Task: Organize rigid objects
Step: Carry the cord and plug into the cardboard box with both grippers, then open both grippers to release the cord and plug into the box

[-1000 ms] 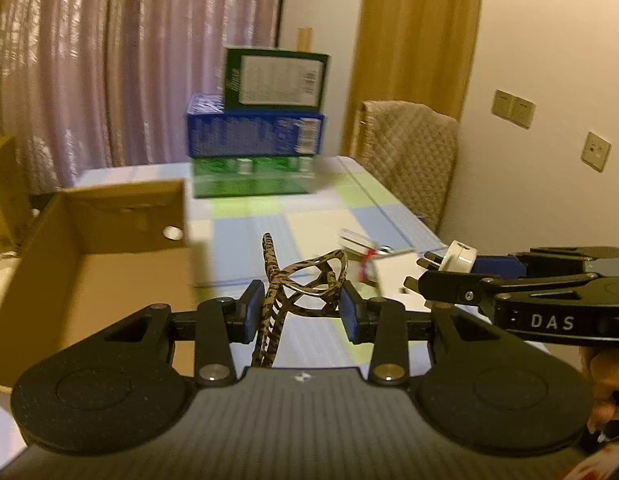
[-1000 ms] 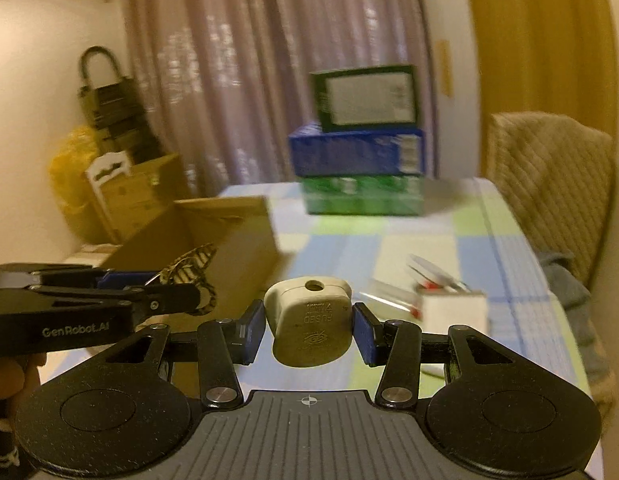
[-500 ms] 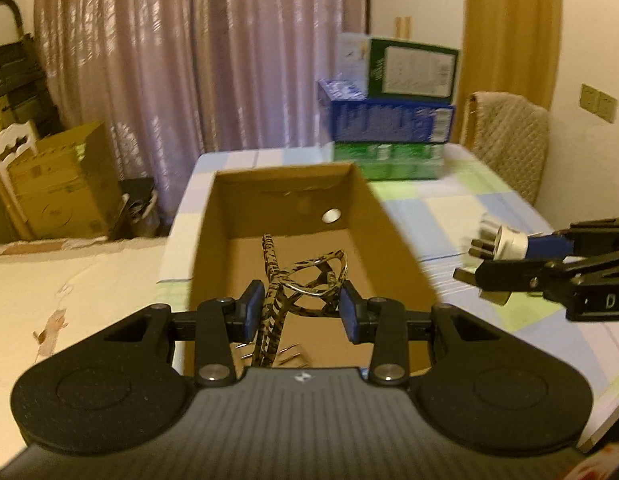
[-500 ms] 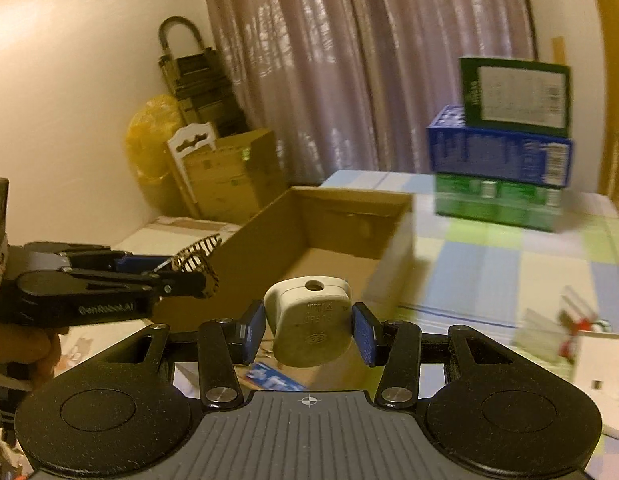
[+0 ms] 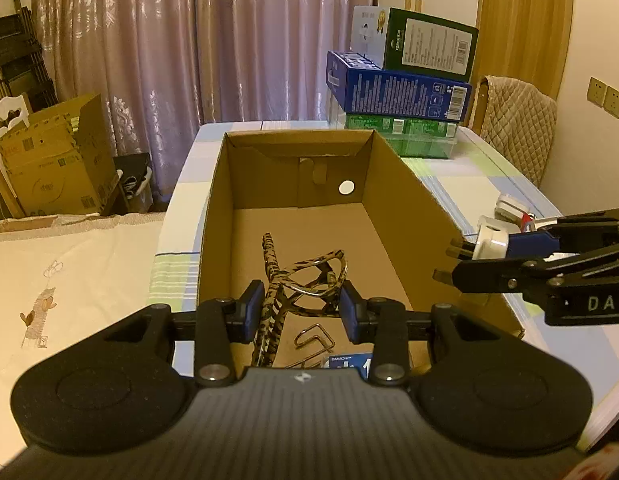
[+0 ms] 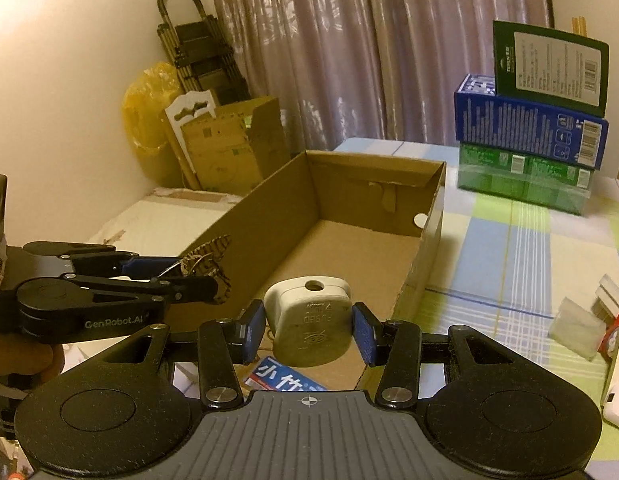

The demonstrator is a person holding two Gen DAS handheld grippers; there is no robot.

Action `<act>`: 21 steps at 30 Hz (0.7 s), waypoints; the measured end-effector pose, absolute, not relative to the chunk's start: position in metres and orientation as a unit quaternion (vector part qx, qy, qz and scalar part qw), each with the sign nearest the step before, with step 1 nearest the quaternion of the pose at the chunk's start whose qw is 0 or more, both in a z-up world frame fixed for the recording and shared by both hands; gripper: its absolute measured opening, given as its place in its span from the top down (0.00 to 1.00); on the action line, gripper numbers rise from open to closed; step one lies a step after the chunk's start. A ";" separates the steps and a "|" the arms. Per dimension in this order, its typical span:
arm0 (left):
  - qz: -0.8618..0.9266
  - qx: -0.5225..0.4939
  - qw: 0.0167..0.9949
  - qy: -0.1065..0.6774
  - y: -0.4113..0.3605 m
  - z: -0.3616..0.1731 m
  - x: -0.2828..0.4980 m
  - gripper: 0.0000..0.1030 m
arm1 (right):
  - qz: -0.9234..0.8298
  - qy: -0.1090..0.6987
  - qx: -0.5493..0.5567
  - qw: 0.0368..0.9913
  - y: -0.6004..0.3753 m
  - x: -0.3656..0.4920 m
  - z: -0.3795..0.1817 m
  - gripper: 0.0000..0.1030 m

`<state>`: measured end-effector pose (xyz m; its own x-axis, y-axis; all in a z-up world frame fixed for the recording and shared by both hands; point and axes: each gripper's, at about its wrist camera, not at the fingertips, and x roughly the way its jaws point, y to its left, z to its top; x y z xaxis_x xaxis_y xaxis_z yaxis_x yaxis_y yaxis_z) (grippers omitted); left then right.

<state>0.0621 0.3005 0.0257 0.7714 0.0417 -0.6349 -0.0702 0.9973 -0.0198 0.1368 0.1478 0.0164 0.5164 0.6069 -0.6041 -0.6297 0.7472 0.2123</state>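
Note:
My left gripper (image 5: pixel 301 312) is shut on tortoiseshell-patterned eyeglasses (image 5: pixel 293 276) and holds them over the near end of an open cardboard box (image 5: pixel 409 184). My right gripper (image 6: pixel 309 330) is shut on a cream three-pin plug (image 6: pixel 309 324) and holds it above the box's near right corner (image 6: pixel 429 216). The plug's pins show in the left wrist view (image 5: pixel 485 242). The left gripper with the glasses shows in the right wrist view (image 6: pixel 189 276). A bent metal clip (image 5: pixel 313 338) and a blue printed card (image 6: pixel 281 378) lie on the box floor.
The box stands on a checked tablecloth (image 6: pixel 521 264). Three stacked cartons (image 5: pixel 397 88) stand at the table's far end. Small white items (image 6: pixel 577 328) lie on the table right of the box. A padded chair (image 5: pixel 517 120) stands at the far right. More cardboard boxes (image 5: pixel 53 160) stand on the floor at left.
Both grippers have swung left from the table's right side to over the cardboard box, each still holding its object. The box interior has come into full view.

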 end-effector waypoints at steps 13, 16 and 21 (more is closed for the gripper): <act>0.028 -0.026 0.936 0.349 0.302 0.016 0.068 0.66 | 0.351 0.348 -0.021 0.869 0.151 0.139 0.010 0.58; 0.026 -0.024 0.937 0.349 0.302 0.016 0.068 0.66 | 0.350 0.350 -0.022 0.869 0.152 0.139 0.008 0.58; 0.037 -0.028 0.940 0.337 0.305 0.022 0.066 0.67 | 0.347 0.353 -0.019 0.869 0.151 0.140 0.007 0.58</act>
